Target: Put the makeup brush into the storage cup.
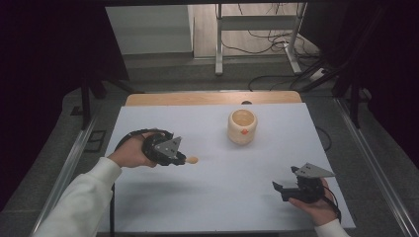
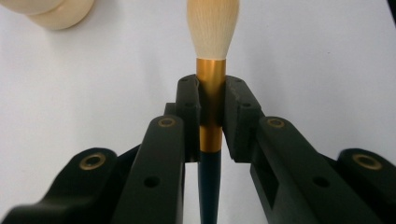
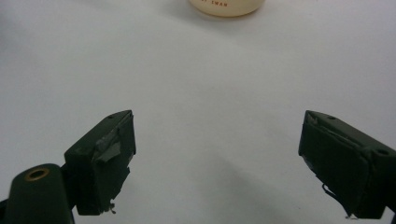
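Observation:
My left gripper (image 2: pixel 211 100) is shut on a brush (image 2: pixel 212 70) with a cream bristle head, a gold ferrule and a dark handle; the pads clamp the ferrule. In the high view the left gripper (image 1: pixel 184 159) hangs over the left half of the white sheet, the brush tip (image 1: pixel 192 160) poking out to its right. A cream wooden cup (image 1: pixel 242 126) with a small orange mark stands upright near the far middle of the sheet; its edge shows at cup (image 2: pixel 51 11) and cup (image 3: pixel 227 6). My right gripper (image 3: pixel 217 163) stands open over bare sheet, at the near right as right gripper (image 1: pixel 279 190).
The white sheet (image 1: pixel 222 197) covers a wooden table (image 1: pixel 212 98). Metal rails run along both sides of the table. Beyond the far edge are a metal frame's legs (image 1: pixel 218 44) and loose cables (image 1: pixel 276 39) on the floor.

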